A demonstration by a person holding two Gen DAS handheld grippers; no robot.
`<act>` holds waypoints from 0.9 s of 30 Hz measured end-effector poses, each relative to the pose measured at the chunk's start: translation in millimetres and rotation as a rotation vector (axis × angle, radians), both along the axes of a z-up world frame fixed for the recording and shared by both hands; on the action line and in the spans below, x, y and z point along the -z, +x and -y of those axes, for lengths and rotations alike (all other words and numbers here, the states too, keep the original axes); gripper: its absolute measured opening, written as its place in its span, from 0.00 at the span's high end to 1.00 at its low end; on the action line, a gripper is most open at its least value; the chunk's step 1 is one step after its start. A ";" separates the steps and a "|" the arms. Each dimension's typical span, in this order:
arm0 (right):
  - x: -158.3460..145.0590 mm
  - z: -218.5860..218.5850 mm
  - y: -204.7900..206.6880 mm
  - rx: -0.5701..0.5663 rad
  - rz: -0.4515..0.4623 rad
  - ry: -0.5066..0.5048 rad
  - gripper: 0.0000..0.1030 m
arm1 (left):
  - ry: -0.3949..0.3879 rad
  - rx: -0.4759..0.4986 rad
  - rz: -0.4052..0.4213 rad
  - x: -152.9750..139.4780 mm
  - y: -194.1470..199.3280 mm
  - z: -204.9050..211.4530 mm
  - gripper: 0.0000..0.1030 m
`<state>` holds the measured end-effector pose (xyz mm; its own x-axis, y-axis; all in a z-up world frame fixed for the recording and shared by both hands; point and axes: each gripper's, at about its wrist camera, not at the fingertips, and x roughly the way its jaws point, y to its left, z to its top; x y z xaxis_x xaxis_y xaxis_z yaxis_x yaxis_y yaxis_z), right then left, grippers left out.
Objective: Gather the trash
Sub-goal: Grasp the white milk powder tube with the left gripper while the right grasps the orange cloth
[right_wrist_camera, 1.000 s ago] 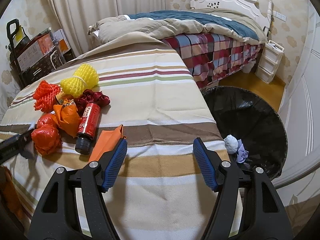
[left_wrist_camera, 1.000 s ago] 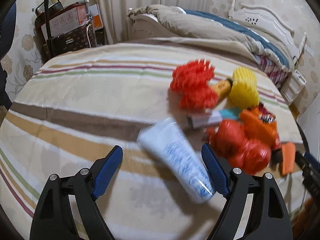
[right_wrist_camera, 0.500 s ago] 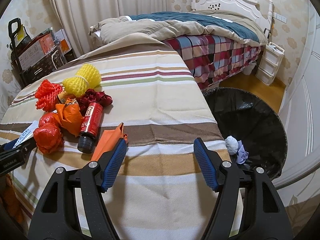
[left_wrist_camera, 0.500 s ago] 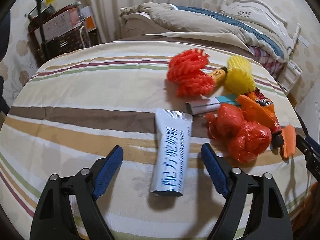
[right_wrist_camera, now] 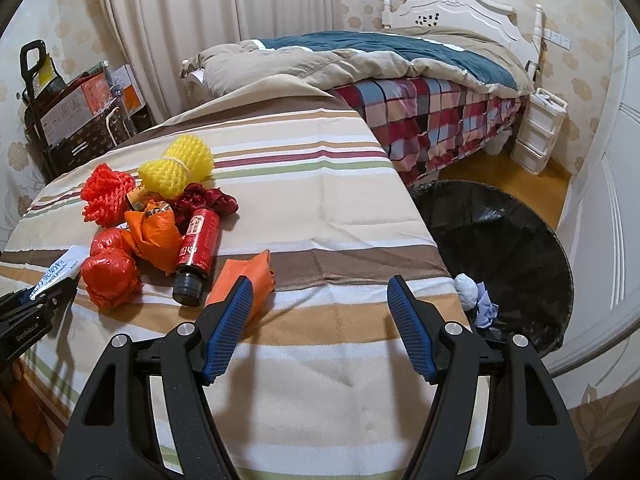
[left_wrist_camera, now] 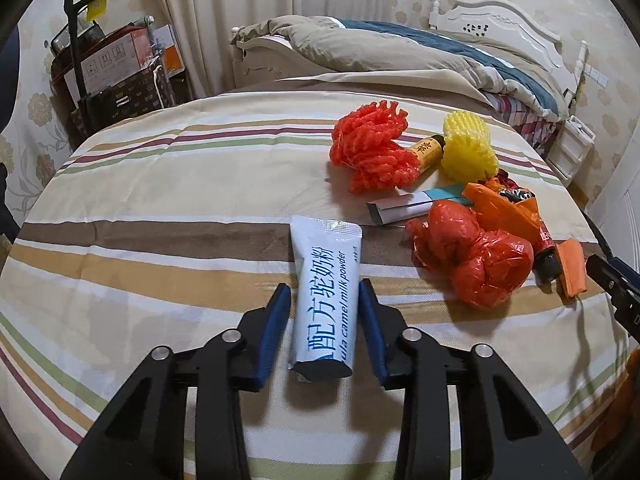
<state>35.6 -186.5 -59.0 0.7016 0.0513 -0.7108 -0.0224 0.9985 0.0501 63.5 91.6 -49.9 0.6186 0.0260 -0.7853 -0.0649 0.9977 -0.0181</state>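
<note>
A white sachet (left_wrist_camera: 326, 264) printed in blue lies lengthwise on the striped cloth between the fingers of my left gripper (left_wrist_camera: 324, 286). The jaws are closing on it and the blue pads sit against its two long sides. To its right lies a heap of trash: crumpled red plastic (left_wrist_camera: 472, 260), an orange foam net (left_wrist_camera: 372, 152), a yellow foam net (left_wrist_camera: 468, 148) and a small carton (left_wrist_camera: 404, 206). My right gripper (right_wrist_camera: 320, 280) hovers open over bare cloth with nothing between its fingers. An orange wrapper (right_wrist_camera: 252, 270) lies by its left finger, beside a red bottle (right_wrist_camera: 198, 240).
A black-lined trash bin (right_wrist_camera: 520, 240) stands on the floor off the cloth's right edge, with crumpled tissue (right_wrist_camera: 468, 288) inside. Behind are a bed with a plaid skirt (right_wrist_camera: 440, 120), a white drawer unit (right_wrist_camera: 540, 132) and stacked boxes on a trolley (right_wrist_camera: 72, 120).
The sachet swung from slanted to lengthwise between the left fingers, which then closed in from wide apart to its sides. The right gripper stayed put and open.
</note>
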 end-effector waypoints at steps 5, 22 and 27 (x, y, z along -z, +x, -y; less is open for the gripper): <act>-0.7 -14.3 -2.0 -0.039 -0.009 -0.001 0.34 | -0.012 0.001 0.006 -0.4 -1.1 -1.8 0.69; 12.4 -39.3 9.5 -0.097 -0.077 -0.062 0.73 | -0.041 0.000 0.017 -1.1 -2.9 -5.8 0.71; 11.6 -33.2 5.1 -0.096 -0.070 -0.032 0.73 | -0.059 0.000 0.022 -1.0 -3.9 -7.7 0.73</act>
<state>40.6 -153.3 -70.6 0.6428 0.0922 -0.7605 -0.1156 0.9930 0.0226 59.6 99.3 -48.9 0.6358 -0.0204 -0.7716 -0.0637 0.9949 -0.0787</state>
